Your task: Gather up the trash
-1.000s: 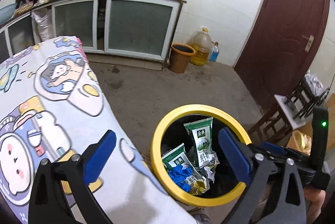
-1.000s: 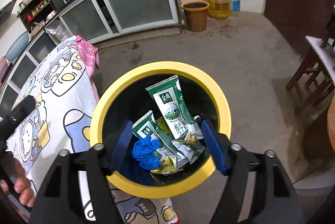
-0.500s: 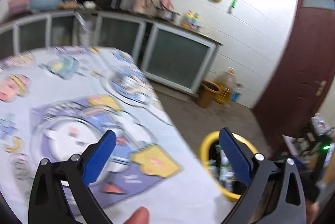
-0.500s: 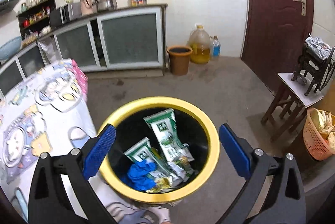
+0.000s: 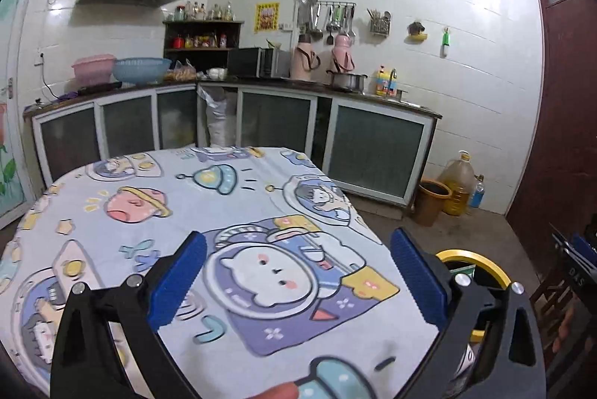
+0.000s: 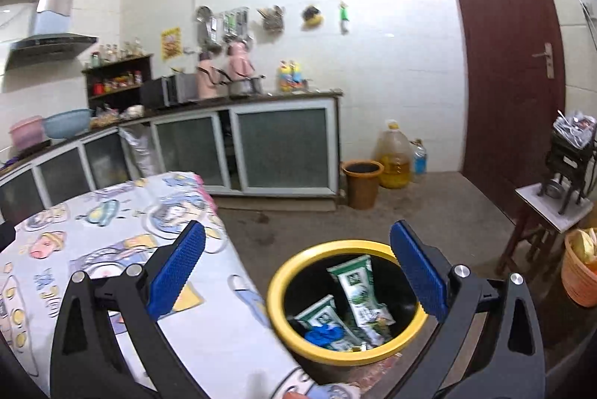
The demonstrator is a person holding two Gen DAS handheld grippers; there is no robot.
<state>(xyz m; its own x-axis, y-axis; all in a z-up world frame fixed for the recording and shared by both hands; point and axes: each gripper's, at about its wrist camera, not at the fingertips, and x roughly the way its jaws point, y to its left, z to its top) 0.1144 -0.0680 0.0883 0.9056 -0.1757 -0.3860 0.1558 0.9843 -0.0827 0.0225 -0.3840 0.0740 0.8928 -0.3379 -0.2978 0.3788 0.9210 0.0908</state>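
Note:
A black trash bin with a yellow rim stands on the floor beside the table. Inside it lie green-and-white snack wrappers and a crumpled blue glove. My right gripper is open and empty, raised above and behind the bin. My left gripper is open and empty, held over the table with the cartoon tablecloth. The bin's rim shows at the lower right of the left wrist view, partly hidden by my right finger.
Kitchen cabinets run along the far wall. A brown bucket and an oil jug stand near the dark red door. A small stool and an orange basket stand at the right.
Both grippers have lifted up and tilted back from the bin. The left gripper has swung left over the table. The right gripper opened wide and stays open.

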